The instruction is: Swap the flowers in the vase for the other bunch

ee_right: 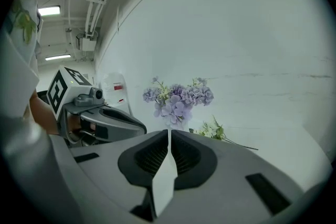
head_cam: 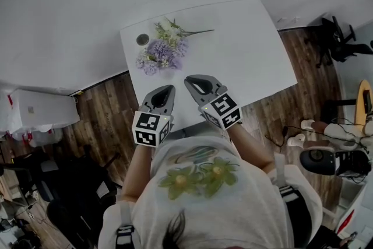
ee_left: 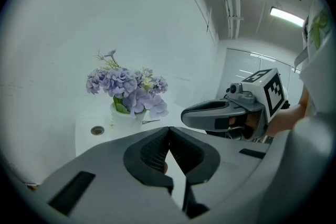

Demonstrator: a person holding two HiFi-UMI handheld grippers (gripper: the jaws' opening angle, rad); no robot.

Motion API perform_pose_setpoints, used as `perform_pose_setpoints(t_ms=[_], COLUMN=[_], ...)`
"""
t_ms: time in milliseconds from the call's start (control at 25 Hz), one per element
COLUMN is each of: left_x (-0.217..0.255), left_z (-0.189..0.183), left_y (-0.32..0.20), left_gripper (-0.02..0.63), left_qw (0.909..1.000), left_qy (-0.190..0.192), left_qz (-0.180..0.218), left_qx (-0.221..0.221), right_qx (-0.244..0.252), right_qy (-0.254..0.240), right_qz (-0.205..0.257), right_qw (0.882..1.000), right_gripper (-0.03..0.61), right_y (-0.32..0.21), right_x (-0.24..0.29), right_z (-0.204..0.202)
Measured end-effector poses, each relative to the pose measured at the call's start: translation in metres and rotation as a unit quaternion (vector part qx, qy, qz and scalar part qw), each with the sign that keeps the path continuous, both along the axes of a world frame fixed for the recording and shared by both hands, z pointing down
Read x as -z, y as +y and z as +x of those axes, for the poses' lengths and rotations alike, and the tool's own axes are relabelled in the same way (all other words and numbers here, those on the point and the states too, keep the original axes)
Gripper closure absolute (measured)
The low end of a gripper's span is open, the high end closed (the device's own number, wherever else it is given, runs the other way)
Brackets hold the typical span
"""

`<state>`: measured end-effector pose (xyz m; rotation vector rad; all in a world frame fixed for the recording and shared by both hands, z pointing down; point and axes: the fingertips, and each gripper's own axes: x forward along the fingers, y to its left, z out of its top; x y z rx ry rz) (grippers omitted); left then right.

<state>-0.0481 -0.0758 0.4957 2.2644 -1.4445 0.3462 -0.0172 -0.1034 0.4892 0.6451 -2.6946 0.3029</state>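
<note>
Head view: left gripper (head_cam: 165,92) and right gripper (head_cam: 195,83) sit closed, empty, at the near edge of the table (head_cam: 245,49); purple flowers (head_cam: 158,54) far left. Risk?

— Pulling stems sideways may tip the vase (ee_left: 122,113). Blooms hide it from above; left gripper view shows it. The spare bunch (ee_right: 212,130) lies just right.

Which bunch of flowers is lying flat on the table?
The white bunch, beside the vase. The purple bunch stands upright in the vase.
</note>
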Motion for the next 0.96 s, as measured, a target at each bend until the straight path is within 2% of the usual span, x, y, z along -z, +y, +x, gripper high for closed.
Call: perform_pose_setpoints(t_ms=[960], left_x=[-0.001], left_z=[0.014], left_y=[-0.003], left_gripper=[0.595], left_qw=[0.9998], left_qy=[0.005], left_qz=[-0.002], left_qx=[-0.019], right_qx=[-0.011], right_qy=[-0.004], right_qz=[-0.012], right_qw=[1.0], right_gripper=[0.528], right_y=[0.002], right_x=[-0.004], right_z=[0.006])
